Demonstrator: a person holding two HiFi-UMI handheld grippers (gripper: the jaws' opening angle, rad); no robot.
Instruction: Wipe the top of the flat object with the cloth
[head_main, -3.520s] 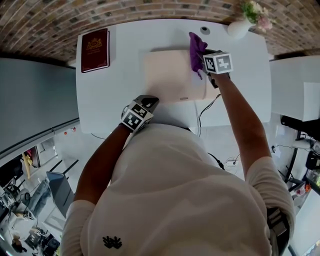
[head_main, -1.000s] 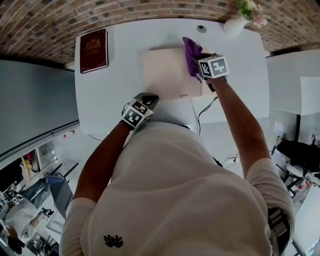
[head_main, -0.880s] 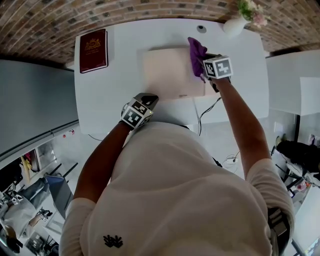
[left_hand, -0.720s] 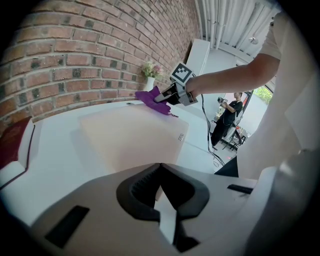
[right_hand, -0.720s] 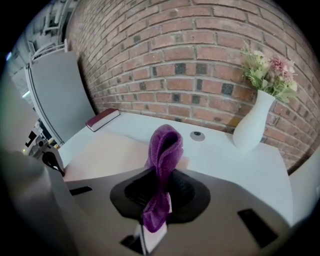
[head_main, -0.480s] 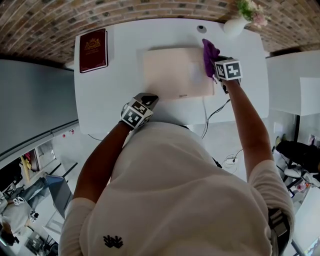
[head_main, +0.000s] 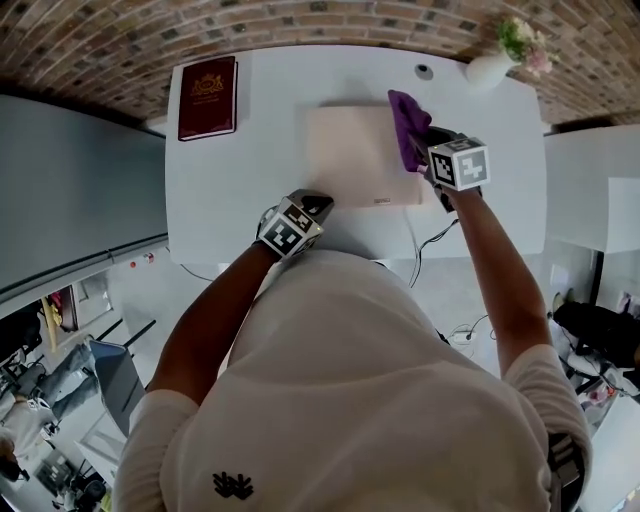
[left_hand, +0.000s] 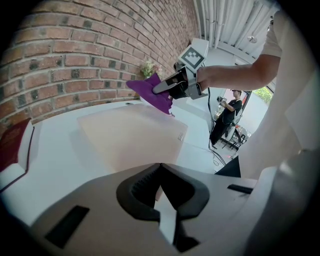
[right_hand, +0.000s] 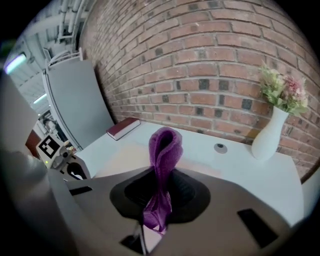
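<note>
We are wiping: the purple cloth (right_hand: 162, 145) is over the right side of the beige flat board (head_main: 355, 155).
The right gripper (right_hand: 159, 202) fingers pinch it; the left gripper (left_hand: 161, 192) fingers are closed and empty. Next we should press down and sweep left.

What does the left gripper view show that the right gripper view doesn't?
Left gripper view only: the right claw seen from outside, its marker cube, the forearm behind it, and a bystander in the background.
Right gripper view only: the grey panel, a desk grommet, and the white vase under the flowers.
Both: the purple cloth clamped in the right claw, the flat beige object, the red book, the white table, the brick wall and the flowers.
</note>
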